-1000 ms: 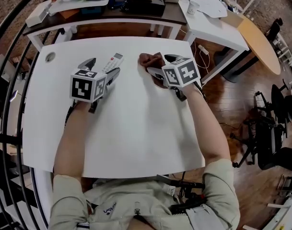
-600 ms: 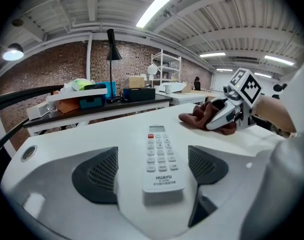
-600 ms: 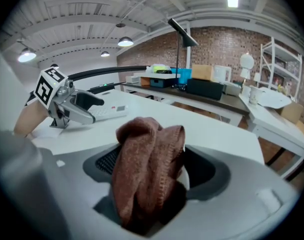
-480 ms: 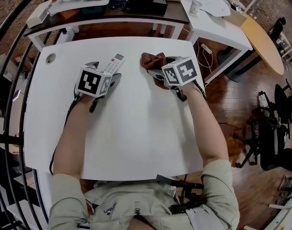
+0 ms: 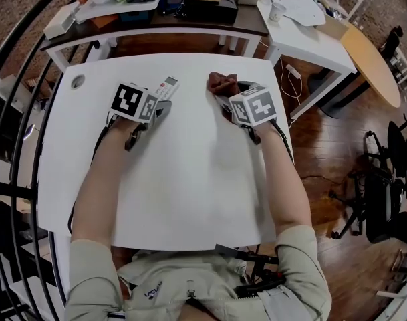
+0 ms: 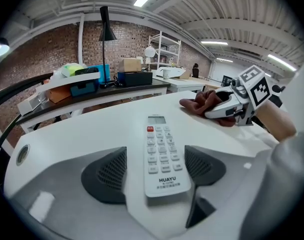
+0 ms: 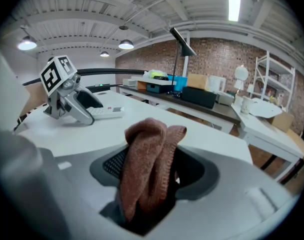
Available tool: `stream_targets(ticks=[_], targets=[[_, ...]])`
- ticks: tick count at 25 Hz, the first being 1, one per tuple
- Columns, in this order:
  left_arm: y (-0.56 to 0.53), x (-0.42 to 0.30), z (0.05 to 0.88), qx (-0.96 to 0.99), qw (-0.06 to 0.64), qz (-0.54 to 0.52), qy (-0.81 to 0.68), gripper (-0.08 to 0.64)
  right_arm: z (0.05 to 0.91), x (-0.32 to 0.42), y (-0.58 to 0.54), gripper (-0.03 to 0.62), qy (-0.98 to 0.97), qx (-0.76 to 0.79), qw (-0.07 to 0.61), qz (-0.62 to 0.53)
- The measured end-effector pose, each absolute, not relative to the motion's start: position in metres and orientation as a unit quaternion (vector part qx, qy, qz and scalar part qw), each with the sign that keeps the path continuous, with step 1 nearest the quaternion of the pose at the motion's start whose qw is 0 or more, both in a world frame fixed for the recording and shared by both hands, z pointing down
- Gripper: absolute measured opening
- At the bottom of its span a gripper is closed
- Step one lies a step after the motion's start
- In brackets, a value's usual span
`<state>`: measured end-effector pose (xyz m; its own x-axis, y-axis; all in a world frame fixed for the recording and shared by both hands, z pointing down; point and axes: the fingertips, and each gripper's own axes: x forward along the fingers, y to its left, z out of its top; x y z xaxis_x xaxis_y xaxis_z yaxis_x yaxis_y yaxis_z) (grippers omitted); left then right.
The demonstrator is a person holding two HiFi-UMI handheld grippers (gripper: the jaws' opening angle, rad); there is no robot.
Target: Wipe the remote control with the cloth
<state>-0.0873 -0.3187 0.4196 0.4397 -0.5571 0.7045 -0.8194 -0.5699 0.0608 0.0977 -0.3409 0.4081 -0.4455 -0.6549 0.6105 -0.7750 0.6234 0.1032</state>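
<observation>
Left tongs sit low on the white desk. The white remote control lies flat on the desk between their two sides, buttons up. These tongs have just been closing in, but they are not squeezing the remote. One side is just beside its edge and the other leaves a small gap.

Right tongs have just been closing too. They pinch the brown cloth, which stands up in a bunch between them.

Seen from the head view, the remote is at the upper middle of the frame, a bit to the left. The cloth is near it on the right, not touching it.
</observation>
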Motion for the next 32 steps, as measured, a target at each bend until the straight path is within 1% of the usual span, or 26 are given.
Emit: stream_targets(ticks=[5, 6, 9, 14, 16, 20, 28, 32], targets=[[-0.319, -0.086, 0.419, 0.826, 0.193, 0.326, -0.418, 0.373, 0.405, 0.097, -0.34, 0.229, -0.846, 0.426, 0.309, 0.087], [-0.318, -0.085, 0.418, 0.828, 0.19, 0.326, -0.414, 0.352, 0.405, 0.098, -0.34, 0.222, -0.845, 0.429, 0.308, 0.088], [-0.313, -0.078, 0.416, 0.841, 0.174, 0.332, -0.391, 0.252, 0.404, 0.098, -0.337, 0.206, -0.847, 0.43, 0.302, 0.088], [-0.314, -0.079, 0.415, 0.843, 0.176, 0.332, -0.385, 0.245, 0.4, 0.095, -0.336, 0.19, -0.852, 0.427, 0.29, 0.087], [-0.314, -0.08, 0.413, 0.843, 0.166, 0.33, -0.392, 0.244, 0.398, 0.095, -0.337, 0.184, -0.854, 0.428, 0.281, 0.087], [-0.315, -0.083, 0.409, 0.84, 0.141, 0.318, -0.417, 0.241, 0.389, 0.092, -0.34, 0.15, -0.861, 0.429, 0.266, 0.066], [-0.311, -0.082, 0.4, 0.852, 0.14, 0.254, -0.436, 0.241, 0.373, 0.091, -0.338, 0.118, -0.861, 0.444, 0.244, 0.038], [-0.305, -0.077, 0.38, 0.855, 0.103, 0.227, -0.455, 0.241, 0.36, 0.094, -0.336, 0.111, -0.861, 0.452, 0.231, 0.023]])
